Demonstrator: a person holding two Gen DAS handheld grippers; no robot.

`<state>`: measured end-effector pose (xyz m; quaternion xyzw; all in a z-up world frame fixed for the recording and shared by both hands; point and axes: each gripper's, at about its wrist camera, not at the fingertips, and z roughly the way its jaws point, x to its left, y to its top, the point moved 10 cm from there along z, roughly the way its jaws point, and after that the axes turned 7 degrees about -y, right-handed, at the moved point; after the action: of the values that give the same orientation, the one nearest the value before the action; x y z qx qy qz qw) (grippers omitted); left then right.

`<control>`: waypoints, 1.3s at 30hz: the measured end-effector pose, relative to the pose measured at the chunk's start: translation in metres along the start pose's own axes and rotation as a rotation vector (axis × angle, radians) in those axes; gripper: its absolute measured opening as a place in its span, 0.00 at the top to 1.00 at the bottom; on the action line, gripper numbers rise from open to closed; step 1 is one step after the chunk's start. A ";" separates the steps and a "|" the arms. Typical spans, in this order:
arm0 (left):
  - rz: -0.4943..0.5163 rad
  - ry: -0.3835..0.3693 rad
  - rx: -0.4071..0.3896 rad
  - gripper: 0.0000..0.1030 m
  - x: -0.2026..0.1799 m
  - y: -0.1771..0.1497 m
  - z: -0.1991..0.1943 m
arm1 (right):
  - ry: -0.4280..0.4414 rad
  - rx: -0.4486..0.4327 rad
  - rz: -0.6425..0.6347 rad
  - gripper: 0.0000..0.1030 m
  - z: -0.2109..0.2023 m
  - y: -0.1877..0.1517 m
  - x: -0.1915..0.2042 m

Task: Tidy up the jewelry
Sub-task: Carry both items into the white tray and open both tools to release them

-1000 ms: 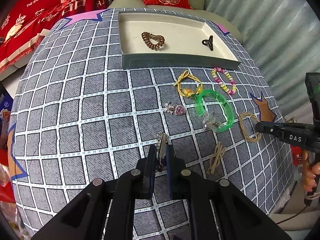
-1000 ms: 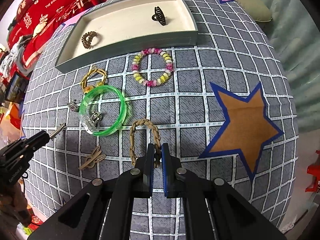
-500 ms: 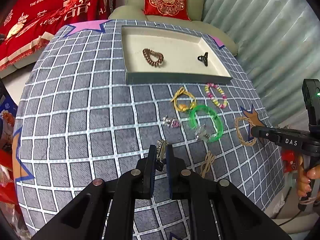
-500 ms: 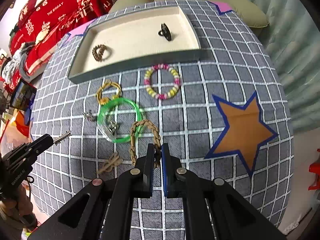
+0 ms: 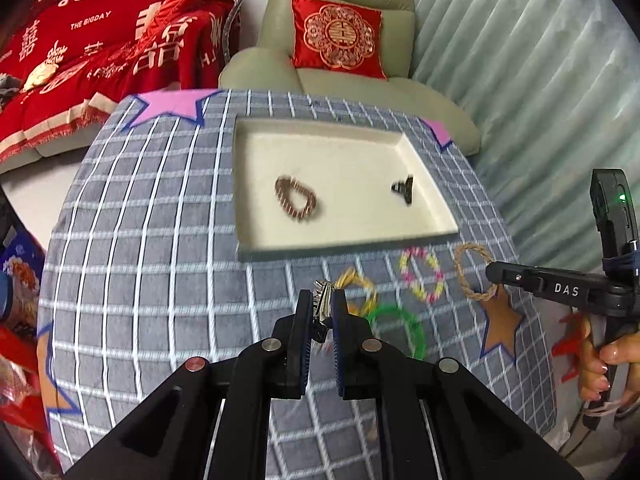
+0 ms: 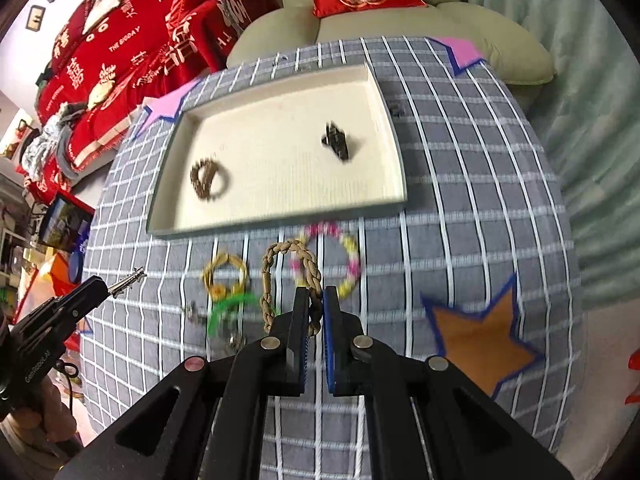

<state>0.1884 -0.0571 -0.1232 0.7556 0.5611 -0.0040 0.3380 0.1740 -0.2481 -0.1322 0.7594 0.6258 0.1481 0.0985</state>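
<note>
Both fisheye views ride just behind their own fingers, looking steeply down and forward over the checked surface [image 5: 152, 216] toward the armchair [image 5: 344, 80]. The left one sits further left, the right further right. Both share the cream tray [image 5: 340, 252] [image 6: 276, 226], and each catches the other gripper at its edge.

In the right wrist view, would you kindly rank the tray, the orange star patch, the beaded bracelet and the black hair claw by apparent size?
1. Tray.
2. Orange star patch.
3. Beaded bracelet, partly hidden by the held braided bracelet.
4. Black hair claw, blurred and farther away, so its true size is unsure.
</note>
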 end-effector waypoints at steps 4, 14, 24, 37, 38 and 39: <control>0.009 0.010 -0.024 0.81 -0.008 0.031 0.014 | 0.020 -0.008 -0.011 0.93 0.008 0.031 -0.007; 0.003 0.071 -0.060 0.81 -0.011 0.093 0.057 | 0.056 -0.016 -0.037 0.93 0.041 0.098 -0.011; -0.069 0.160 -0.025 0.81 0.003 0.122 0.122 | 0.068 -0.016 -0.055 0.93 0.080 0.140 -0.014; -0.051 0.267 0.061 0.81 0.015 0.119 0.170 | 0.049 0.051 -0.070 0.93 0.127 0.151 -0.023; -0.046 0.279 0.064 0.81 0.016 0.118 0.171 | 0.049 0.057 -0.071 0.93 0.129 0.149 -0.023; -0.042 0.291 0.067 0.81 0.017 0.118 0.171 | 0.048 0.061 -0.072 0.93 0.131 0.149 -0.023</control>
<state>0.3588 -0.1478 -0.2025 0.7472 0.6192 0.0798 0.2277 0.3525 -0.2952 -0.2072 0.7353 0.6592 0.1435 0.0654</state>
